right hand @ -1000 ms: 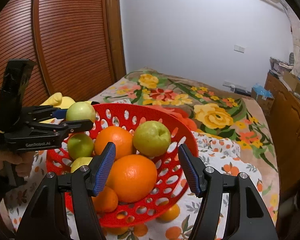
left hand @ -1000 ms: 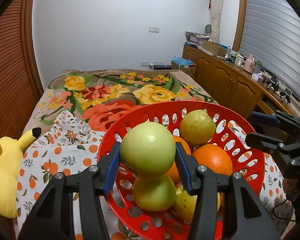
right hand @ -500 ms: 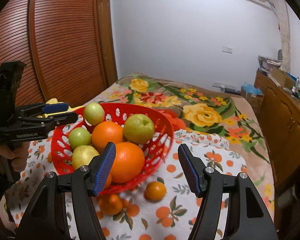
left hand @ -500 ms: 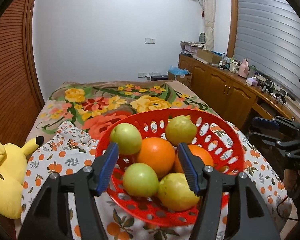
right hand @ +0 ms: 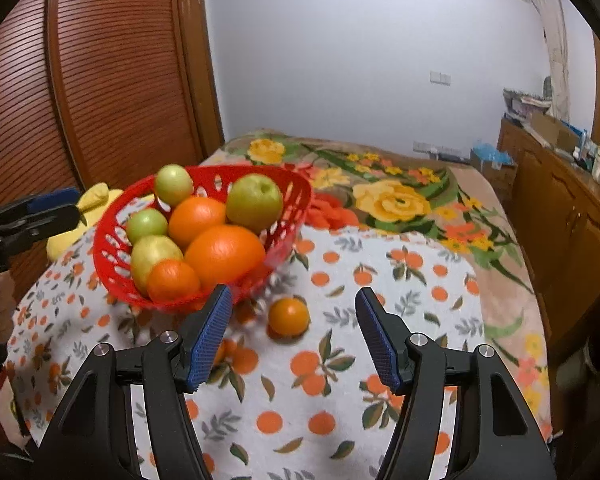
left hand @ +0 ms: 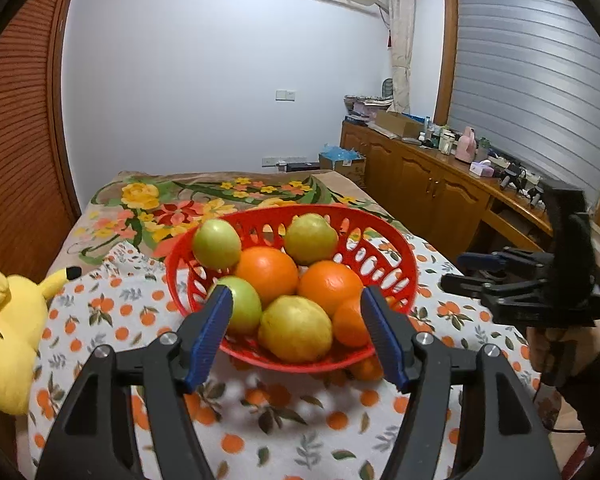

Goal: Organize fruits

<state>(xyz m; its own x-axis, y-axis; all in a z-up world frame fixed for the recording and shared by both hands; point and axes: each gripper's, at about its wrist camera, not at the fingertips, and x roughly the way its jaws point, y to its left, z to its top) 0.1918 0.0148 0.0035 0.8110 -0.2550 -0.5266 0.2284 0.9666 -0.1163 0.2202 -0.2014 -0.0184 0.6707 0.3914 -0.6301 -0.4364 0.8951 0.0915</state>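
A red slotted basket (left hand: 396,252) (right hand: 112,248) on an orange-print cloth holds several green apples, oranges and a yellow fruit (left hand: 296,328). A small orange (right hand: 289,316) lies loose on the cloth right of the basket, another partly under its edge (left hand: 366,368). My left gripper (left hand: 296,336) is open and empty, just short of the basket's near rim. My right gripper (right hand: 294,336) is open and empty, just behind the loose orange. Each gripper shows at the edge of the other's view, the right gripper (left hand: 484,272) and the left gripper (right hand: 32,212).
A yellow plush toy (left hand: 8,320) lies at the cloth's left edge. The floral bedspread (right hand: 400,196) stretches behind. A wooden cabinet (left hand: 432,196) with clutter runs along the right; a slatted wooden door (right hand: 100,80) stands on the left.
The left gripper let go of the green apple, which now lies in the basket. Both grippers have drawn back from the basket.
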